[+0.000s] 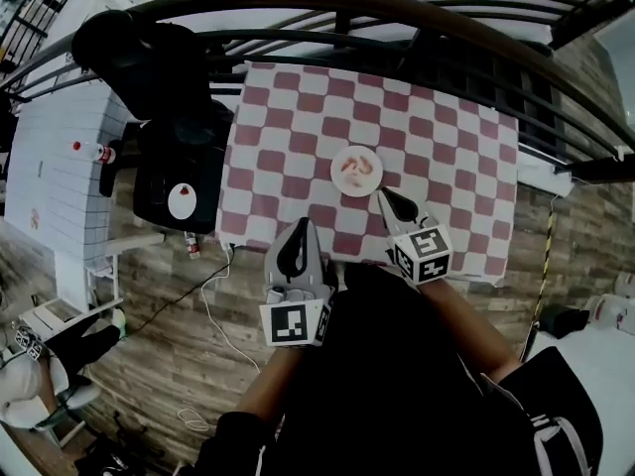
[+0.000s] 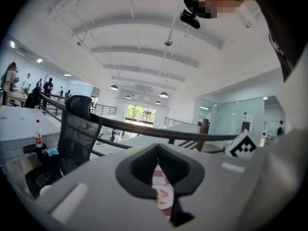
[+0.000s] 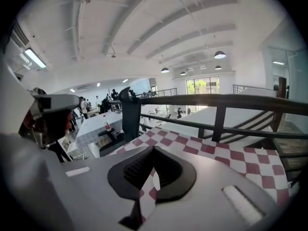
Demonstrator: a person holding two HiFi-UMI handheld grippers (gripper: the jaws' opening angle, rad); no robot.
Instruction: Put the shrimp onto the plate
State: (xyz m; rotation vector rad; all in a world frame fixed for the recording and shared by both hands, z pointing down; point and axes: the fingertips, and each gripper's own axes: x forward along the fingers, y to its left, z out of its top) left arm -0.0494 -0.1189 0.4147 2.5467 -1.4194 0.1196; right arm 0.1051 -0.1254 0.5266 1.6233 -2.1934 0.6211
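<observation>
A white plate (image 1: 356, 171) sits near the middle of the red-and-white checked tablecloth (image 1: 298, 127). Reddish shrimp (image 1: 354, 167) lie on it. My right gripper (image 1: 383, 196) hovers just at the plate's near right rim, jaws shut with nothing between them; its own view shows the closed tips (image 3: 154, 150) over the checked cloth. My left gripper (image 1: 299, 228) is held near the table's front edge, left of and nearer than the plate, jaws shut and empty. Through the slit under its tips (image 2: 158, 148) the plate (image 2: 162, 203) with the shrimp (image 2: 164, 194) shows.
A black office chair (image 1: 179, 167) stands at the table's left side. A dark curved railing (image 1: 397, 13) runs behind the table. A white tiled table with a bottle (image 1: 99, 153) is farther left. A cable (image 1: 213, 315) trails over the wooden floor.
</observation>
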